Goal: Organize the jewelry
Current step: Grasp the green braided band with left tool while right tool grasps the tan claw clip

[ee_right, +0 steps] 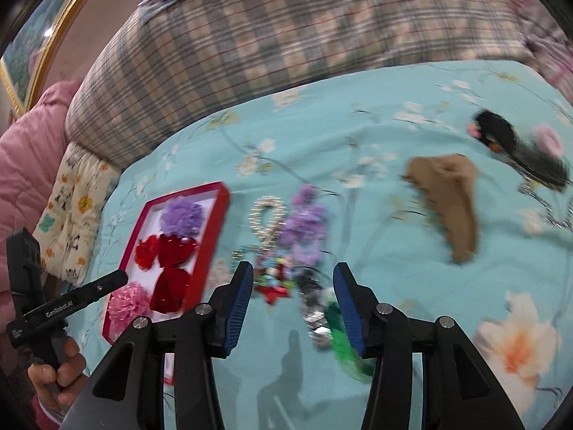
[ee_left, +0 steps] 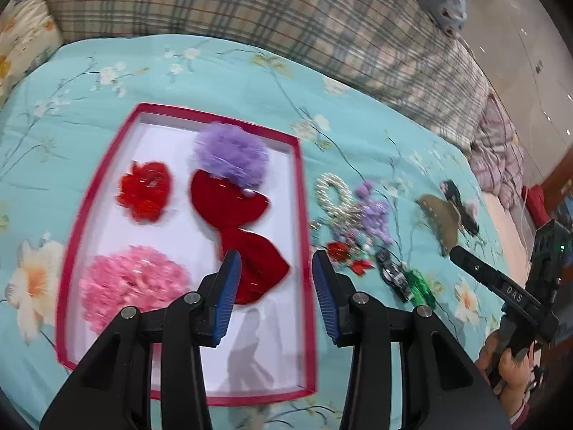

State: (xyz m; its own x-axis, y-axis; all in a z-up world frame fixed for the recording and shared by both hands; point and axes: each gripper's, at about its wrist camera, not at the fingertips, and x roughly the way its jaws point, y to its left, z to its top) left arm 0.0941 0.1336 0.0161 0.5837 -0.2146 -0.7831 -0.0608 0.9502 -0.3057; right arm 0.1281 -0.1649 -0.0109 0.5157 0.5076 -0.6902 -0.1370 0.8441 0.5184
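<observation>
Clutter of small hair clips (ee_right: 283, 279) lies on the bed (ee_right: 376, 136) just ahead of the right hand-held gripper (ee_right: 292, 283), jaws spread and empty. The left hand-held gripper (ee_left: 274, 267), also released, hovers over the red tray (ee_left: 302, 215), farther from the pile.

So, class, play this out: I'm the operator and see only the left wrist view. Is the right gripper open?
Observer: Yes. The right gripper has its fingers wide apart.
Operator: What lies nearest to it?
Observer: The green clip, which shows just inside its right finger.
Operator: Is there anything past the tray that I miss?
Observer: A pink jacket, off to the tray's left in the right wrist view.
</observation>
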